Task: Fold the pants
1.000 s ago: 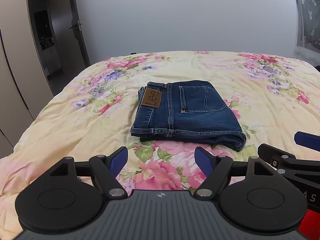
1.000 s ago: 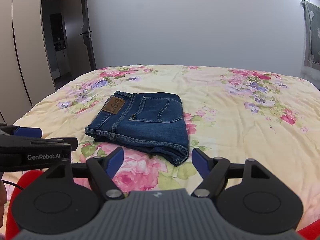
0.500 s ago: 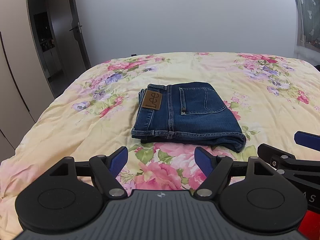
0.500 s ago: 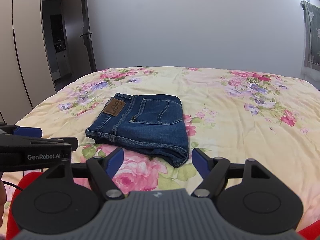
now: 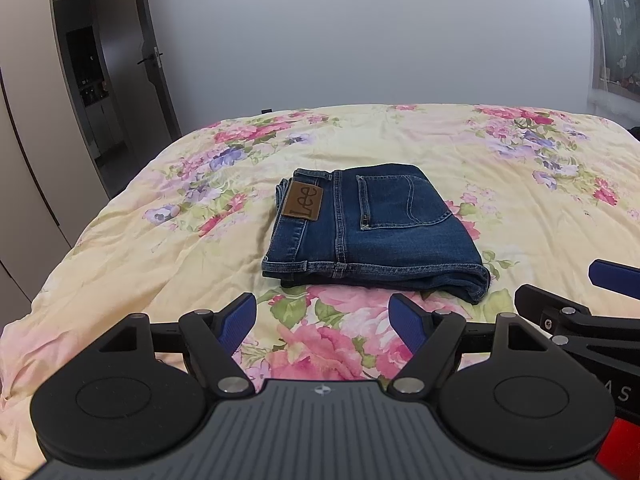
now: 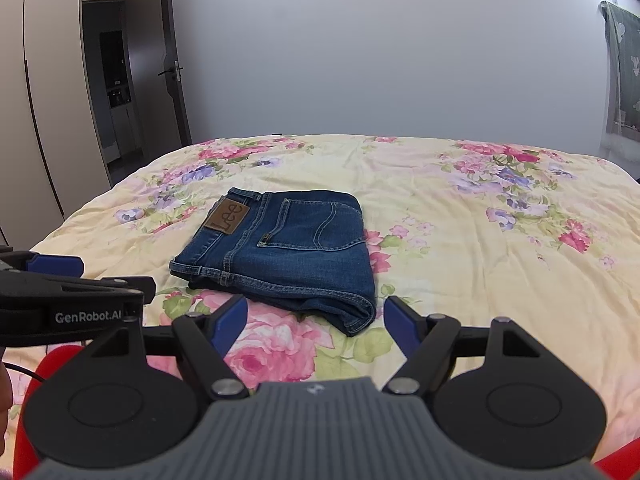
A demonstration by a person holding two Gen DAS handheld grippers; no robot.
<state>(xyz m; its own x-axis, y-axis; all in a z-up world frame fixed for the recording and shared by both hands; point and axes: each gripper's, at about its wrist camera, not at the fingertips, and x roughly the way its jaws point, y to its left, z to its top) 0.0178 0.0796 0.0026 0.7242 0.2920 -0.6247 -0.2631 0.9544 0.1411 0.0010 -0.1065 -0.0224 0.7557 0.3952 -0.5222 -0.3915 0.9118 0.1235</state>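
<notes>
Dark blue jeans (image 5: 372, 228) lie folded into a compact rectangle in the middle of the floral bedspread (image 5: 520, 184), back pocket and brown Lee patch facing up. They also show in the right wrist view (image 6: 288, 252). My left gripper (image 5: 324, 324) is open and empty, held back from the near edge of the jeans. My right gripper (image 6: 316, 326) is open and empty, also short of the jeans, near their folded right corner. Each gripper appears at the edge of the other's view.
The bed fills most of both views, with a grey wall behind. A dark open doorway (image 5: 92, 96) and wardrobe panels stand at the left. A green curtain (image 5: 612, 32) hangs at the far right.
Both grippers have drawn back and risen slightly, so the jeans sit a little lower and farther in the views. The jeans have not moved. Both jaws stay open.
</notes>
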